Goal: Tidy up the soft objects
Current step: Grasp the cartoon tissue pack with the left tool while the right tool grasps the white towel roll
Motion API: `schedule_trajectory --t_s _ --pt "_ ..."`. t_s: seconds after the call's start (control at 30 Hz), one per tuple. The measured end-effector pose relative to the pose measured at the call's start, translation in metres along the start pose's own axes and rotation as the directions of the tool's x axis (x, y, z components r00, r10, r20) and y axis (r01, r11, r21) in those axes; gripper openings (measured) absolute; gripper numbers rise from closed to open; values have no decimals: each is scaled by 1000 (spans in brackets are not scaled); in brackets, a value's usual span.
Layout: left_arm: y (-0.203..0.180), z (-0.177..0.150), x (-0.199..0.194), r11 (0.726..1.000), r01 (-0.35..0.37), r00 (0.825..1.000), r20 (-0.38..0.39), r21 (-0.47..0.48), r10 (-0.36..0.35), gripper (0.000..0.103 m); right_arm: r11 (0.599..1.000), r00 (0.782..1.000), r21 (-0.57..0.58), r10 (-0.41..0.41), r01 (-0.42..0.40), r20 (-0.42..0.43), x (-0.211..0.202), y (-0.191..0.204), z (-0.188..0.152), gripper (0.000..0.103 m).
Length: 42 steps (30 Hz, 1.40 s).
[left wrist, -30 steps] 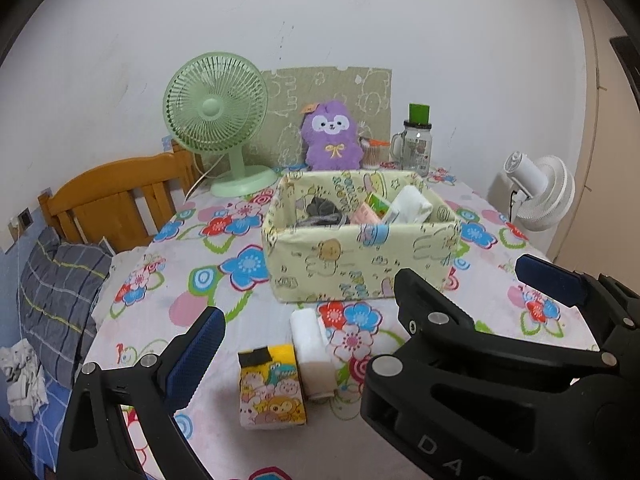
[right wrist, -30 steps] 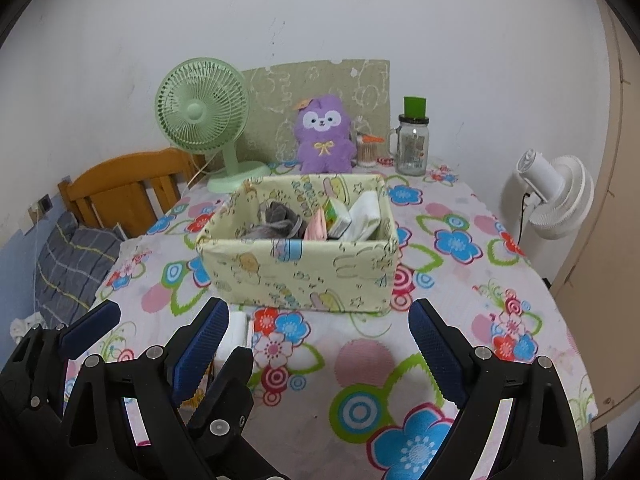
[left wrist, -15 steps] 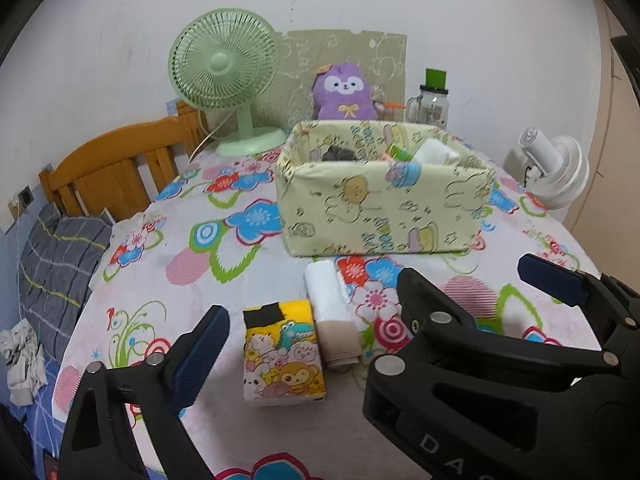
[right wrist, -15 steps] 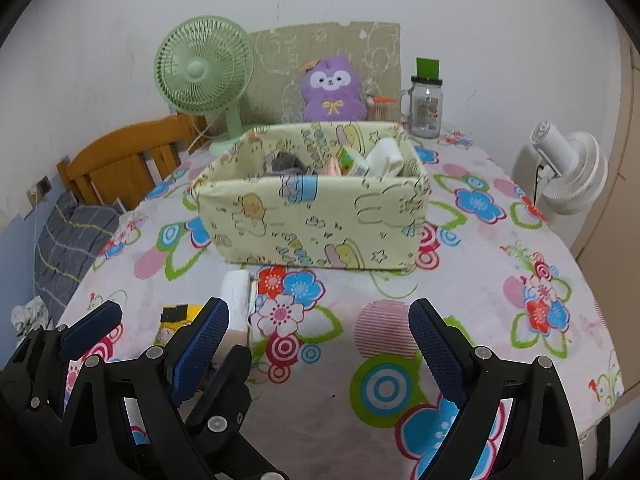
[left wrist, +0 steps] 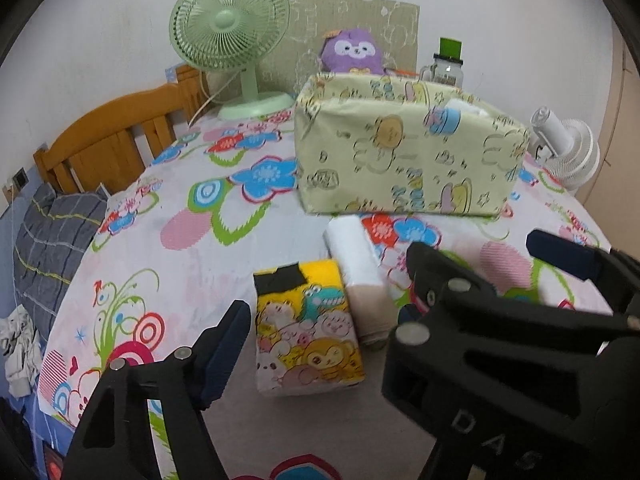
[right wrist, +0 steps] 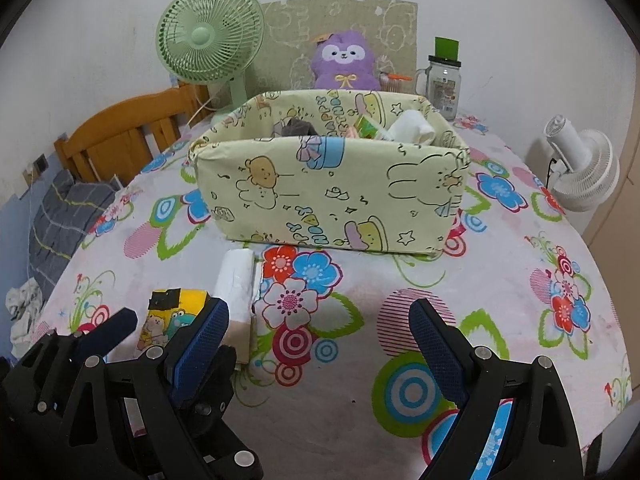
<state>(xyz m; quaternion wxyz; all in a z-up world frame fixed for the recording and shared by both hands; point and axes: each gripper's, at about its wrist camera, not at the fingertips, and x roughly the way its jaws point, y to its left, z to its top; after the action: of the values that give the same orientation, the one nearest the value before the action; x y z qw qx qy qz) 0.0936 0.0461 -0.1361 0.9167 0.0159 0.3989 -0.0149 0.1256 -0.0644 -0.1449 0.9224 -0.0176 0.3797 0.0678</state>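
Yellow cartoon pack (left wrist: 308,330) sits between closing left hand-held gripper (left wrist: 324,312) jaws for pickup; right hand-held gripper (right wrist: 320,344) open, empty.

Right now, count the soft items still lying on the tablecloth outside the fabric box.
2. The yellow cartoon-print cloth lies nearest the left gripper, whose jaws are closing around it without touching. The white-and-beige roll lies beside it, toward the box. Others may be hidden.

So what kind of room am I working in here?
Most likely a home bedroom. A table under a flowered cloth stands beside a wooden bed frame with grey checked bedding. A purple plush toy and a green desk fan sit against the wall.
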Motion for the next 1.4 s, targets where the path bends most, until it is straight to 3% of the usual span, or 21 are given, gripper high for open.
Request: schedule_trajectory --t_s 0.13,0.3,0.87,0.97,1.1,1.27,1.4 --pt "7 -5 8 1000 2 999 -36 1 -2 62 1000 1000 -6 -2 2 -14 6 6 -1 93" --pt "17 -6 10 1000 24 999 -42 5 -23 51 1000 1000 -29 5 -6 -26 11 17 -2 93" --pt "41 8 22 1000 -17 1000 -13 2 17 48 998 999 -59 12 -15 -46 35 41 6 93" --pt "41 8 26 1000 -15 1000 -14 7 16 48 997 998 -65 27 -31 -57 42 45 7 83" --pt "37 10 28 1000 -13 1000 -13 21 13 48 999 998 -40 22 -25 -65 51 42 9 79" --pt "36 13 33 1000 7 1000 -14 26 -7 49 998 995 -16 55 -57 -80 60 39 10 62" --pt "36 14 34 1000 16 1000 -19 18 -15 49 996 993 -22 88 -90 -82 60 41 12 54"
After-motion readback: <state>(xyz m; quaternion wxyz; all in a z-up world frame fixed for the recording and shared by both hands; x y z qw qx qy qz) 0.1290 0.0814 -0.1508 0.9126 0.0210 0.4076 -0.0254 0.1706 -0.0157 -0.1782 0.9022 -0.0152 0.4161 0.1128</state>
